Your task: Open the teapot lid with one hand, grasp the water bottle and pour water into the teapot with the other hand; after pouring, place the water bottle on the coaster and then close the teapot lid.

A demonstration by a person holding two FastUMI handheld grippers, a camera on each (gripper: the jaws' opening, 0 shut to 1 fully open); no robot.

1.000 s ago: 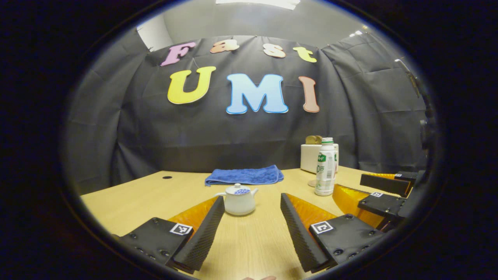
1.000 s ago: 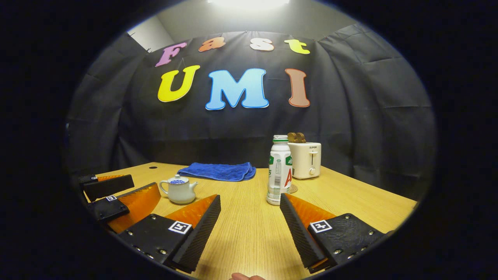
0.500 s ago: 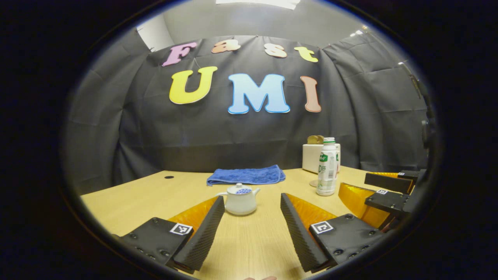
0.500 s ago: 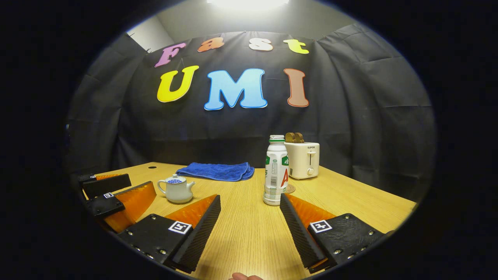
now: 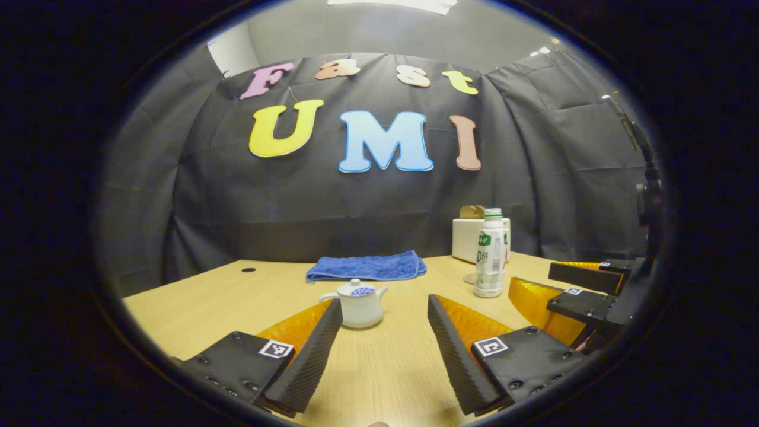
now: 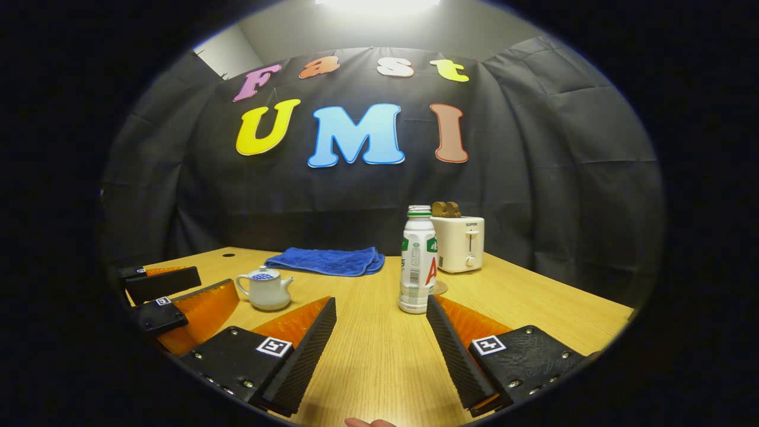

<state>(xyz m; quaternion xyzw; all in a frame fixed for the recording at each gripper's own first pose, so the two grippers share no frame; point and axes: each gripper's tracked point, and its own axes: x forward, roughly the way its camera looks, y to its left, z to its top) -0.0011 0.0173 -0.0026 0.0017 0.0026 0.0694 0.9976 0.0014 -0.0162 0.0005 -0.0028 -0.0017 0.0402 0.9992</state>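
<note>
I hold both claws spread wide, left claw (image 5: 384, 305) facing the lidded teapot (image 5: 354, 305), right claw (image 6: 380, 305) near the upright water bottle (image 6: 417, 261).

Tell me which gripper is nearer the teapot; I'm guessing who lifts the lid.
Left. The left gripper faces the teapot, which sits just ahead by its left finger. The right gripper lines up with the bottle instead, the teapot off to its left.

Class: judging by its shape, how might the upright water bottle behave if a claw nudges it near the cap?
The water bottle is tall on a narrow base, so it would probably tip. Once down, its round body likely rolls.
</note>
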